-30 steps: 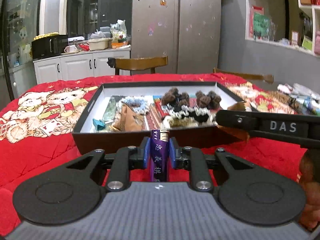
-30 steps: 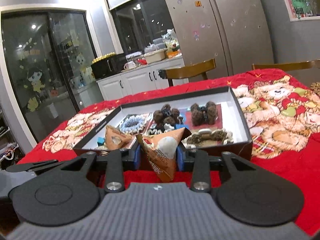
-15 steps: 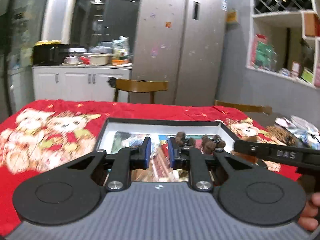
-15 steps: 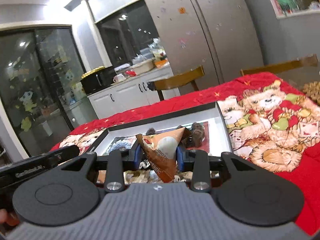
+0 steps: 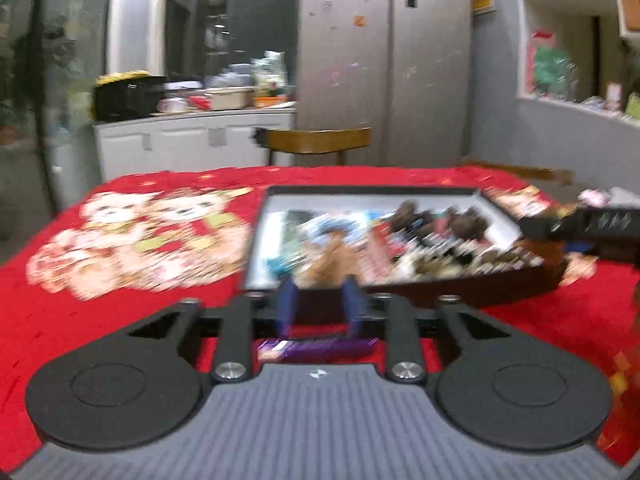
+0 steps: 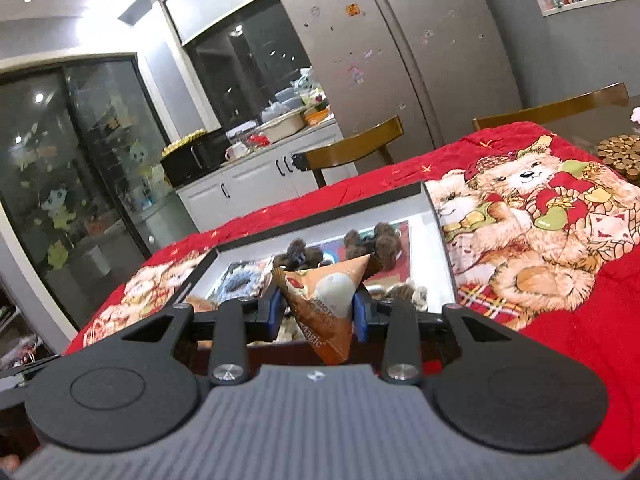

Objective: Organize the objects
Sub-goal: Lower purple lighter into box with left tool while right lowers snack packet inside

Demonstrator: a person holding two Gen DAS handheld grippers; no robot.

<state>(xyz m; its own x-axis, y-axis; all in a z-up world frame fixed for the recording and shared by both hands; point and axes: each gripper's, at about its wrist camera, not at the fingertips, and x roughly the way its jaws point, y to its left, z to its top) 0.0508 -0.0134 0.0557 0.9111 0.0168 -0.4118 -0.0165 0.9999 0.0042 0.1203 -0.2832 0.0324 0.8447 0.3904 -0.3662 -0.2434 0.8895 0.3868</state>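
Note:
My left gripper (image 5: 320,307) hovers just in front of the black box (image 5: 460,298), and its jaws are opening with nothing between them. A purple snack bar (image 5: 316,350) lies flat on the red cloth under its fingers. The box holds several hair ties and snack packets, blurred here. My right gripper (image 6: 318,312) is shut on an orange-brown triangular snack packet (image 6: 326,300), held above the box's near wall. The box's white inner wall (image 6: 436,248) shows behind it. One of the right gripper's fingers (image 5: 580,222) reaches over the box's right corner.
A red bear-print cloth (image 5: 140,232) covers the table. A wooden chair (image 5: 316,140) stands at the far edge, with a second chair (image 6: 560,106) further right. A cork trivet (image 6: 620,156) sits at the far right. Behind are a fridge and a cluttered counter.
The left jaws have spread, and the purple bar they gripped upright a second ago lies on the cloth. The left gripper shifted left of the box. The right gripper keeps its packet.

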